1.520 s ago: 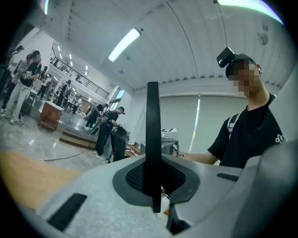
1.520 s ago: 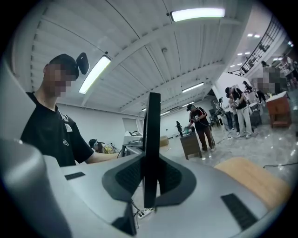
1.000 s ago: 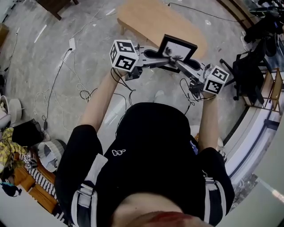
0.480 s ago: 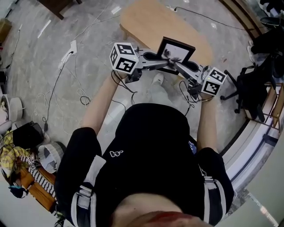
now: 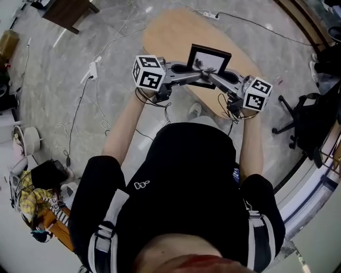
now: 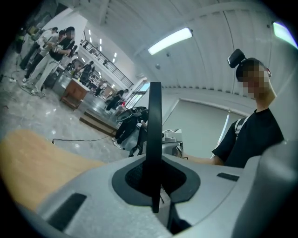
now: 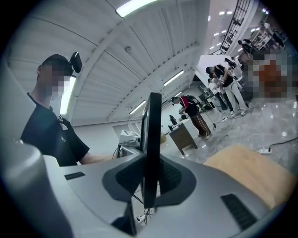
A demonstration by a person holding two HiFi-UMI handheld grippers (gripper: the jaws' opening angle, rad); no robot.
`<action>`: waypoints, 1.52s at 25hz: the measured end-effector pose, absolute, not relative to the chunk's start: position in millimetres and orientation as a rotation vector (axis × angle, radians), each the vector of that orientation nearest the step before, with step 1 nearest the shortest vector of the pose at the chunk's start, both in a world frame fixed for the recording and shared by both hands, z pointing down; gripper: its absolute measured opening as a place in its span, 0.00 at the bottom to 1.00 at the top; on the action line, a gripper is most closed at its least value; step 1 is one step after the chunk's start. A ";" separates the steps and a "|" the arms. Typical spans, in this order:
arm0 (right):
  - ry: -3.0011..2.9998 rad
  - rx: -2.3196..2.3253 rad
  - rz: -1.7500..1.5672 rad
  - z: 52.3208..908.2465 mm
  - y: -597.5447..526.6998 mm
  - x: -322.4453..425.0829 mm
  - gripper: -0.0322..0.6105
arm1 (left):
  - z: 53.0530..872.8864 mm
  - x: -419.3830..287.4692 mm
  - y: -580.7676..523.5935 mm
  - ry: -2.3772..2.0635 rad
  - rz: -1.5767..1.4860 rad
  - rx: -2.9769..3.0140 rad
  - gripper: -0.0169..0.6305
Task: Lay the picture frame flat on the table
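The black picture frame [image 5: 210, 59], with a white mat, is held up in the air over the near end of a light wooden table [image 5: 170, 32]. My left gripper [image 5: 193, 71] is shut on the frame's lower edge from the left. My right gripper [image 5: 209, 73] is shut on the same edge from the right. In the left gripper view the frame [image 6: 154, 125] stands edge-on and upright, pinched in the left gripper [image 6: 156, 179], with the table [image 6: 28, 158] below left. The right gripper view shows the frame [image 7: 152, 135] edge-on in the right gripper [image 7: 150, 179], the table [image 7: 251, 172] at the lower right.
Cables and a power strip [image 5: 95, 69] lie on the grey floor to the left. An office chair [image 5: 306, 114] stands at the right and dark wooden furniture [image 5: 68, 10] at the top left. Bags and clutter [image 5: 37, 186] sit at the lower left. People [image 6: 51, 51] stand far off.
The person has stepped closer to the table, so the frame and both grippers now hang over its near end. The grip on the frame is unchanged.
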State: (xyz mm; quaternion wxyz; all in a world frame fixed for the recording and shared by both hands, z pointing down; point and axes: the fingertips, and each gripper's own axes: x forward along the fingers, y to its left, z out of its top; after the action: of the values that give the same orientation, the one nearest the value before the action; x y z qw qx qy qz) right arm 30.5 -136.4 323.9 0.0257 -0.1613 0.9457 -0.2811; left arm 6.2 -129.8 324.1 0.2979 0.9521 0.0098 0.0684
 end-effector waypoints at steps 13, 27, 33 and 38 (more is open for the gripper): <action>2.743 -0.651 -1.137 392.5 -218.0 63.6 0.15 | 392.5 38.6 -215.0 0.040 0.242 2.356 0.06; 2.355 -0.822 -1.638 639.4 -266.6 71.9 0.14 | 645.4 42.1 -267.4 0.006 0.309 1.979 0.13; 2.268 -0.821 -1.727 708.8 -265.4 74.7 0.14 | 715.3 45.9 -267.5 0.015 0.349 1.936 0.15; 2.144 -0.888 -1.771 744.0 -268.3 95.6 0.14 | 758.6 26.6 -281.7 -0.116 0.393 1.980 0.24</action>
State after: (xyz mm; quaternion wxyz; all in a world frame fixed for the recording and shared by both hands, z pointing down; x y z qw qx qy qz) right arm 95.6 -268.3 744.0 0.1112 -0.3023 0.7299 -0.6029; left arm 26.6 -281.7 758.6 0.5309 0.8299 -0.0486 0.1645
